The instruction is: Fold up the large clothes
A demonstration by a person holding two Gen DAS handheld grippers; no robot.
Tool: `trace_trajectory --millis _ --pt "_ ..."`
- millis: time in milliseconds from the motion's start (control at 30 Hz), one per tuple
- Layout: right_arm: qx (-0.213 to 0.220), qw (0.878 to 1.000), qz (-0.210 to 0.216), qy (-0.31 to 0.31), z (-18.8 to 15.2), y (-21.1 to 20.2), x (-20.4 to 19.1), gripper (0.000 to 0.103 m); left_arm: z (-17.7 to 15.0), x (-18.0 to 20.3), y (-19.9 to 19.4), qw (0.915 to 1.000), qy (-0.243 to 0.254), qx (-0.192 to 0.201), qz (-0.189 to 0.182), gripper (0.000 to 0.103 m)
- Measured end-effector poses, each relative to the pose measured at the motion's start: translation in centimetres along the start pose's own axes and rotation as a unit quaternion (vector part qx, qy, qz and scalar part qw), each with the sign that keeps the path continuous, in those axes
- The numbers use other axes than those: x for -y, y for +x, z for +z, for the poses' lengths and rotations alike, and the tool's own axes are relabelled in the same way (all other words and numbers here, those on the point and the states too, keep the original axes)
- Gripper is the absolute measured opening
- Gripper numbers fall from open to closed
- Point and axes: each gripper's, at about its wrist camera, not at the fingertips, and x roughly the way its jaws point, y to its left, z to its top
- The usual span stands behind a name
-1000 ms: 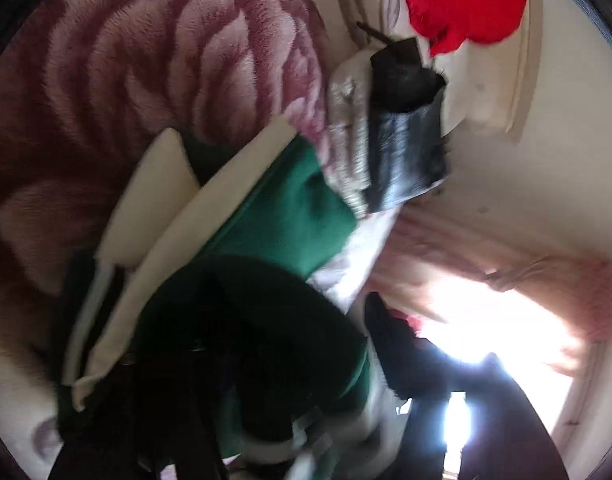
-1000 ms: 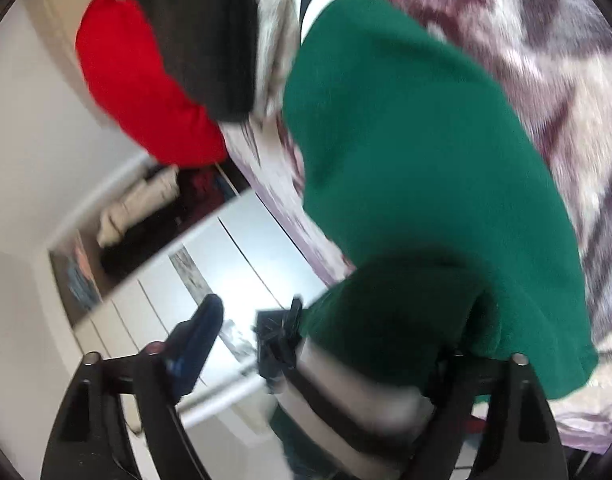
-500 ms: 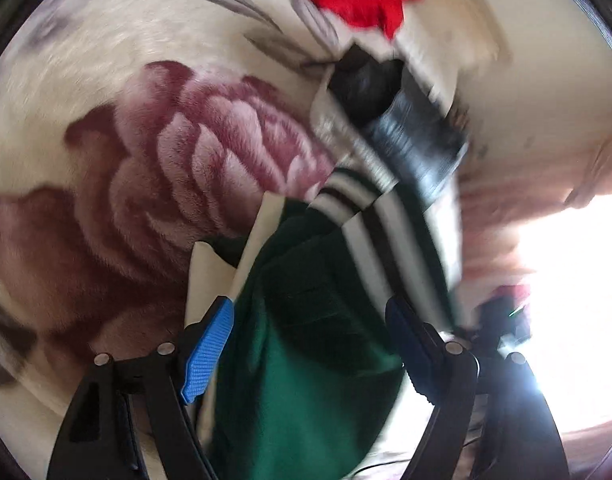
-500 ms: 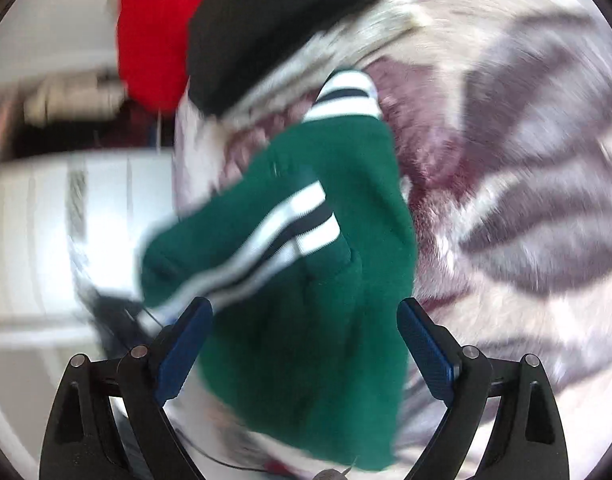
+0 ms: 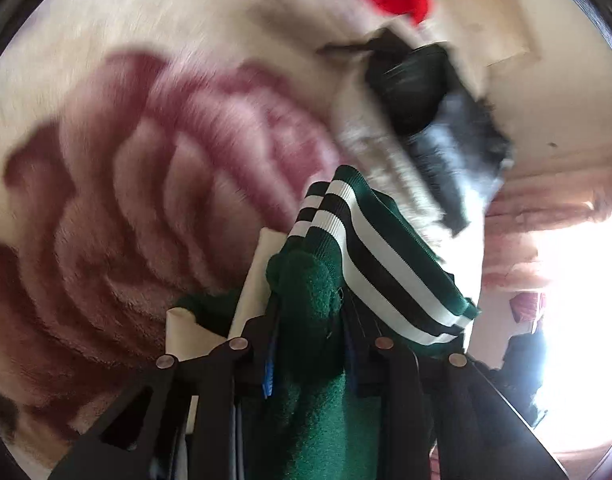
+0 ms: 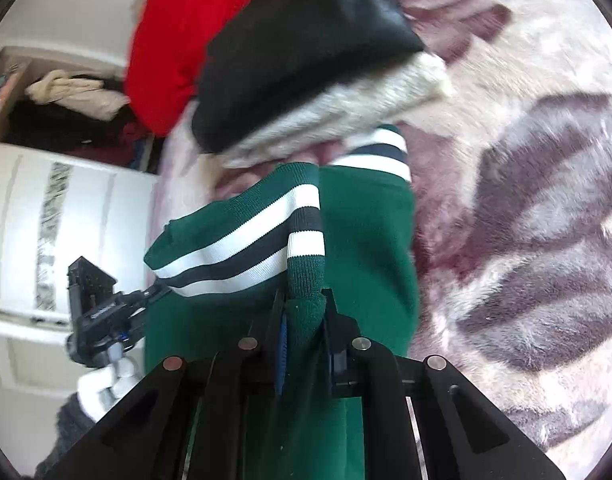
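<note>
We take the pile of folded clothes point(image 6: 306, 80), the black piece on the pale fleecy one, as our landmark. The green jacket point(image 6: 366, 240) lies just this side of that pile on the flowered blanket point(image 6: 526, 220), its striped cuff nearly touching the pile's lower edge. A red garment point(image 6: 174, 40) sits on the pile's far side.

We have the right gripper point(image 6: 304, 320) clamped on a fold of green knit just below the striped band point(image 6: 242, 240); its jaws have just been closing, and the cloth is pinched between the blue pads. We hold it there, we judge, because the ribbed hem is the firm edge of the jacket and will carry the body with it when we lift.

In the left wrist view the left gripper point(image 5: 306, 344) has likewise just been closing, and a bunch of green fleece stands gripped between its jaws, with the striped band point(image 5: 386, 264) running away toward the pile. A cream panel of the jacket shows just left of the jaws. That view is smeared, so whether the bite takes one layer or several we cannot tell.

With both edges pinched near the hem, we read this as the start of a fold: the two holds set apart along one edge let us raise it evenly and lay it over the body, keeping clear of the pile.
</note>
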Motion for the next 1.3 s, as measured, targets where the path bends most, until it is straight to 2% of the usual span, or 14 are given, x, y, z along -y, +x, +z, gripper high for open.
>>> trace_trajectory --millis 67,100,133,167,200,233,400,567,767,967,1000,1067,1167,1300 --pt "-0.032 0.999 -0.021 0.038 0.3 2.2 1.8 0.021 0.3 -1.1 0.0 0.9992 -0.034 -0.014 -0.017 0.031" --pt "-0.042 0.998 -0.022 0.047 0.5 2.8 2.3 0.029 0.1 -1.0 -0.7 0.9988 -0.035 -0.013 -0.030 0.034" --pt "-0.047 0.997 -0.026 0.053 0.7 2.9 2.9 0.060 -0.2 -0.8 -1.7 0.9985 -0.028 -0.005 -0.046 0.038" --pt "-0.055 0.996 -0.026 0.059 0.8 2.7 3.5 0.085 -1.0 -0.5 -3.4 0.9975 -0.013 0.009 -0.068 0.058" --pt "-0.062 0.996 -0.002 0.070 0.8 2.3 4.4 0.092 -1.8 -0.2 -4.8 0.9965 -0.004 0.022 -0.081 0.078" --pt "-0.066 0.995 0.023 0.078 0.7 2.0 5.4 0.099 -2.5 -0.1 -5.9 0.9954 0.002 0.036 -0.088 0.081" --pt "-0.128 0.981 0.099 0.103 0.2 4.5 10.4 0.103 -9.9 -1.6 -10.8 0.9887 -0.017 0.112 -0.098 0.081" --pt "-0.176 0.964 0.185 0.072 1.1 7.3 9.2 0.103 -17.9 -3.2 -11.1 0.9786 -0.082 0.166 -0.090 0.080" --pt "-0.230 0.957 0.174 0.039 1.4 10.6 7.7 0.103 -23.6 -4.6 -12.2 0.9608 -0.148 0.214 -0.096 0.081" --pt "-0.221 0.962 0.160 0.033 0.5 9.5 7.9 0.101 -25.2 -6.3 -5.3 0.9705 -0.173 0.142 -0.088 0.081" --pt "-0.215 0.963 0.159 0.035 0.3 9.2 8.1 0.098 -24.8 -6.9 -3.6 0.9685 -0.181 0.135 -0.105 0.081" --pt "-0.201 0.967 0.152 0.046 -0.4 8.2 8.7 0.071 -23.9 -7.3 -2.1 0.9576 -0.200 0.154 -0.139 0.082" --pt "-0.168 0.971 0.155 0.076 -1.7 5.9 10.0 0.051 -21.8 -6.2 -2.1 0.9553 -0.191 0.189 -0.124 0.082" --pt "-0.111 0.970 0.164 0.140 -5.3 0.7 12.3 0.040 -18.9 -5.4 -5.2 0.9601 -0.164 0.190 -0.122 0.072"
